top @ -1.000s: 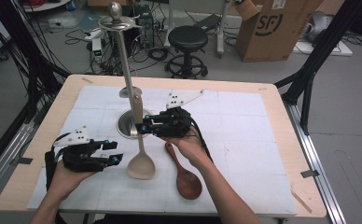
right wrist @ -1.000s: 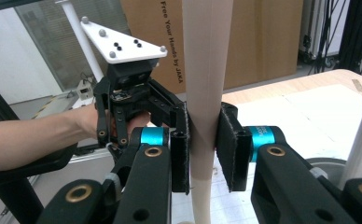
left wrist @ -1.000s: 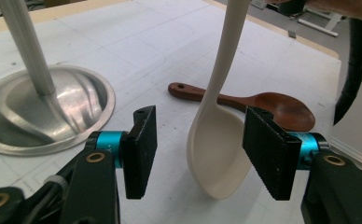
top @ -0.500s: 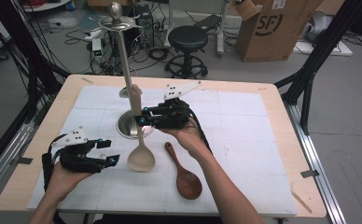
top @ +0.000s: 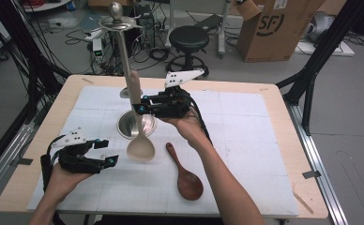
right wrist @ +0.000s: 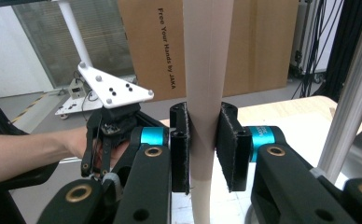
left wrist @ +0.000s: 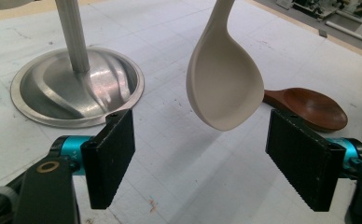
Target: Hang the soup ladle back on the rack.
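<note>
Right fingers [right wrist: 202,149] clamp pale spoon [top: 140,147] handle, top cut off | left fingers [left wrist: 212,163] opening, empty

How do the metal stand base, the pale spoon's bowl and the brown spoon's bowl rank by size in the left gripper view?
1. Metal stand base
2. Pale spoon's bowl, though it hangs nearer the camera
3. Brown spoon's bowl, partly hidden, so unsure

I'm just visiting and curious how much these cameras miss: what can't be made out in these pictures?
- Pale cream plastic spoon: in the right gripper view its handle top and bowl are cut off by the frame edges.
- Silver metal stand: in the left gripper view its pole top is cut off by the upper edge.
- Dark brown wooden spoon: in the left gripper view its handle is hidden behind the pale spoon's bowl.
- Right claw: in the high view its pads are too small to make out.
</note>
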`<action>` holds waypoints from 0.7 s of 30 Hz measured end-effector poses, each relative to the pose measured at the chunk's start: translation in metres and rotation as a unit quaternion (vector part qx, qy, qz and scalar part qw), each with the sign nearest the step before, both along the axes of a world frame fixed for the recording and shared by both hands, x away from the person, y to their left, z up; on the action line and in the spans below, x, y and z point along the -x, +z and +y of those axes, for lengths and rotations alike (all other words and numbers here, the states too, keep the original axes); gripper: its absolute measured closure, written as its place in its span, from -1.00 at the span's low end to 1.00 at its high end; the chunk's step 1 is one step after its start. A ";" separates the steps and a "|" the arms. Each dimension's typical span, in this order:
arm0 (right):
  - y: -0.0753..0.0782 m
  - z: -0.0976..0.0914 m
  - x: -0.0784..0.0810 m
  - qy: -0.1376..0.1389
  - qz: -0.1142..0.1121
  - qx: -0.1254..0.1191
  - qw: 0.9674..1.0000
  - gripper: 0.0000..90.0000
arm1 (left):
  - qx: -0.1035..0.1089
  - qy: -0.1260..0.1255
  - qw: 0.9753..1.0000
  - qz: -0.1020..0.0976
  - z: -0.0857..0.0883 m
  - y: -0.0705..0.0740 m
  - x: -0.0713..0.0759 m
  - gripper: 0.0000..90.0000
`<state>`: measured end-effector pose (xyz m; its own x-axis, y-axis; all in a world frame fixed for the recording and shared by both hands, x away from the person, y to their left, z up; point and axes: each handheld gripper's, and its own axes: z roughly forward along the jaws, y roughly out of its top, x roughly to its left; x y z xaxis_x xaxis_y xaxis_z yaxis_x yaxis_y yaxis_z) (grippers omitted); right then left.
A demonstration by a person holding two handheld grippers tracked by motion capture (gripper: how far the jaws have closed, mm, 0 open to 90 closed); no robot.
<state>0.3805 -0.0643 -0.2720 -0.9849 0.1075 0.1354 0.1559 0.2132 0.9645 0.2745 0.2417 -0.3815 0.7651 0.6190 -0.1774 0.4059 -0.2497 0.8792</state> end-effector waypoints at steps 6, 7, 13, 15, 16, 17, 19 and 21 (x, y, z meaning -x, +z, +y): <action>0.008 0.005 -0.005 0.001 -0.007 0.000 1.000 0.69 | 0.002 0.002 1.000 0.000 0.000 0.000 0.000 -0.47; 0.010 0.006 -0.005 0.002 -0.007 0.000 1.000 0.69 | 0.002 0.002 1.000 0.000 0.000 0.000 0.000 -0.47; 0.018 0.012 -0.008 0.003 -0.017 0.000 1.000 0.69 | 0.003 0.001 1.000 -0.001 0.001 0.000 0.001 -0.47; 0.022 0.014 -0.009 0.004 -0.020 0.001 1.000 0.69 | 0.003 0.002 1.000 -0.001 0.001 0.000 0.000 -0.47; 0.024 0.015 -0.009 0.005 -0.020 0.002 1.000 0.69 | 0.002 0.002 1.000 -0.002 0.001 0.000 0.000 -0.47; 0.025 0.016 -0.010 0.006 -0.020 0.003 1.000 0.69 | 0.002 0.002 1.000 -0.001 0.001 0.000 0.001 -0.47; 0.030 0.018 -0.012 0.008 -0.022 0.000 1.000 0.69 | 0.004 0.002 1.000 -0.002 0.001 0.000 0.001 -0.47; 0.034 0.020 -0.014 0.010 -0.025 -0.001 1.000 0.69 | 0.004 0.003 1.000 -0.002 0.002 0.001 0.001 -0.47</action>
<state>0.3950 -0.0442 -0.2377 -0.9924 0.0880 0.0865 0.1036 0.2134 0.9715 0.2738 0.2434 -0.3809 0.7622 0.6221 -0.1791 0.4032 -0.2398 0.8832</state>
